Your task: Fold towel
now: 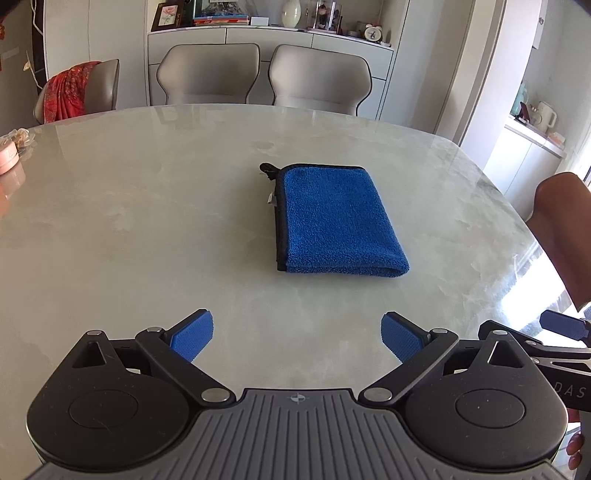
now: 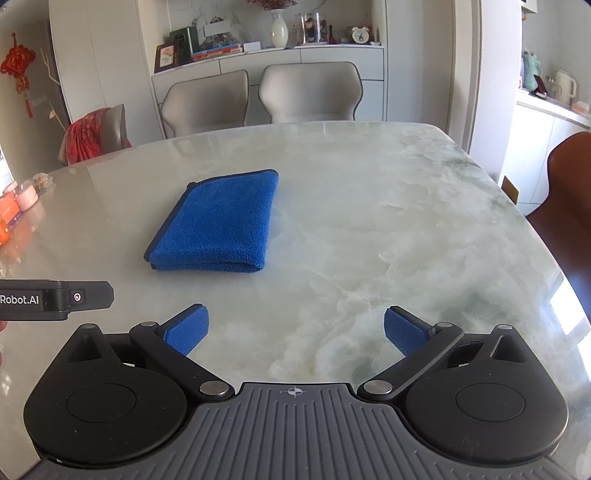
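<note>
Two hand-held grippers hover above the near edge of a marble-patterned dining table (image 1: 129,221), both with jaws spread wide and nothing between them. The left gripper (image 1: 297,339) shows blue ribbed pads (image 1: 192,338) on black linkage arms; bare tabletop fills the gap between them. The right gripper (image 2: 295,334) stands in the same posture, its blue pads (image 2: 186,332) equally far apart. In the left wrist view, part of the right gripper appears at the right border; in the right wrist view, a black bar of the left gripper, marked "Robot.AI", appears at the left border.

Farther in, the blue microfibre towel (image 1: 338,221) lies flat on the tabletop, clear of both grippers. It is folded into a compact rectangle, with the rounded fold facing the near edge and a black-trimmed edge along its left side. A small black hanging loop (image 1: 267,169) projects from its far-left corner. The towel (image 2: 218,223) lies ahead and to the left of the right gripper.

At the left edge of the table sits a small pink container (image 2: 26,195). Beyond the far edge stand two grey upholstered chairs (image 1: 208,74), and a third chair carries a red patterned cloth (image 1: 68,90). Behind them, a white sideboard (image 1: 343,38) holds a white vase (image 1: 290,13), books and an alarm clock (image 1: 372,31).
</note>
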Demonstrator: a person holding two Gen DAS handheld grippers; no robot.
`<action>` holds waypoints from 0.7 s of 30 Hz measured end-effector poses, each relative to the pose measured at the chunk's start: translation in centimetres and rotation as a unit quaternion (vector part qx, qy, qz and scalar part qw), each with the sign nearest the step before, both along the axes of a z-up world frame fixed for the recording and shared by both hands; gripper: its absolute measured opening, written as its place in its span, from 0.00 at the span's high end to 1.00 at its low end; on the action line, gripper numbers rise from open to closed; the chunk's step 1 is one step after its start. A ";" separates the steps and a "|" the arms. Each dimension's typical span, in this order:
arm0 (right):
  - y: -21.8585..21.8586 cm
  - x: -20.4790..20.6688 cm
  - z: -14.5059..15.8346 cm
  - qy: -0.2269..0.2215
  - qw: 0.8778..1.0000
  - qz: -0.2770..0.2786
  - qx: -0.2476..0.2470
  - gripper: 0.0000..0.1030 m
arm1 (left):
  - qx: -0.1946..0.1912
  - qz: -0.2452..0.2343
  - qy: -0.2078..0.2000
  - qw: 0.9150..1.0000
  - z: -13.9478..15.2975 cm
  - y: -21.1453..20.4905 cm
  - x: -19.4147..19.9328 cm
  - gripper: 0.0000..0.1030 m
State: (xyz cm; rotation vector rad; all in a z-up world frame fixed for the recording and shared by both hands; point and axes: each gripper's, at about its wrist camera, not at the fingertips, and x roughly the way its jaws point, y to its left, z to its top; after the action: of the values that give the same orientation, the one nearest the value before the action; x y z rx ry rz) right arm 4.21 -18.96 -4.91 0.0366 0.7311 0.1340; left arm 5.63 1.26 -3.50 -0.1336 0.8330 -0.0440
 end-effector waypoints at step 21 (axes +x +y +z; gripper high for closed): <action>0.7 0.2 0.4 -0.003 1.000 0.006 -0.016 0.01 | 0.035 -0.018 0.005 0.999 -0.4 -0.2 -0.5 0.04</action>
State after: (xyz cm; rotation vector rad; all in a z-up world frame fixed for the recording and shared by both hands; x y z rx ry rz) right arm 4.45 -18.30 -4.50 0.0021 0.7271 0.1343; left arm 5.08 1.02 -3.87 -0.0536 0.8452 -0.0472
